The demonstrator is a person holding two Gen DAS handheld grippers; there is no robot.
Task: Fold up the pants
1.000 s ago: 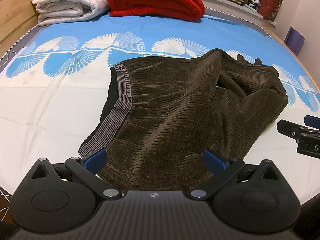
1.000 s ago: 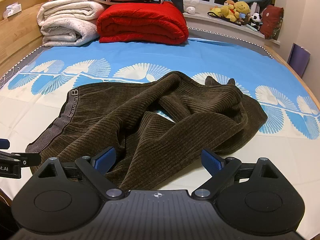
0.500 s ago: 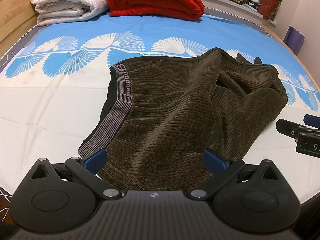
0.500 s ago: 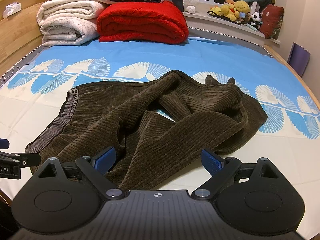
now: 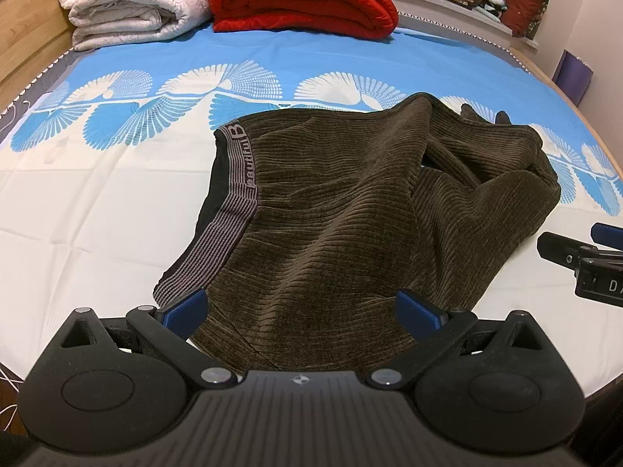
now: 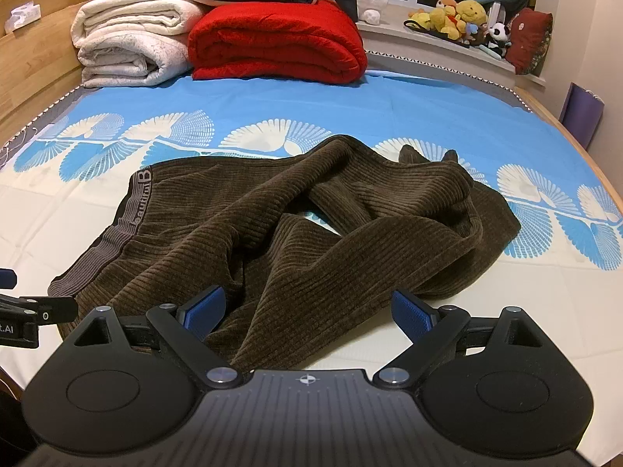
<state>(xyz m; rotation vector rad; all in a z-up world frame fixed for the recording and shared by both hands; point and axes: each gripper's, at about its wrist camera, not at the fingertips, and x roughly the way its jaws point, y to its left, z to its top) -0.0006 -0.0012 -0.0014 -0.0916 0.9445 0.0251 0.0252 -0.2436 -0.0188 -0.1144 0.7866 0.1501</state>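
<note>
On the bed's blue-and-white fan-print sheet [image 5: 117, 202], the brown corduroy pants [image 5: 342, 225] lay in a rumpled heap, not yet folded. Waistband [image 5: 233, 210] ran along the left edge, so that end was easy to find; legs [image 6: 389, 210] were twisted over each other toward the right, with a patch of sheet showing through the gap.

Left gripper [image 5: 301, 307] hung low over the near hem by the waistband corner, fingers spread wide, gripping nothing. Right gripper [image 6: 309, 309] sat over the near edge of the leg bundle, likewise spread and empty.

My read: each was staged at its own end so both could pinch and pull the fabric flat before any fold.

Red quilt [image 6: 276, 43] and white folded blankets [image 6: 128, 43] were stacked at the far end, well apart from the work area.
</note>
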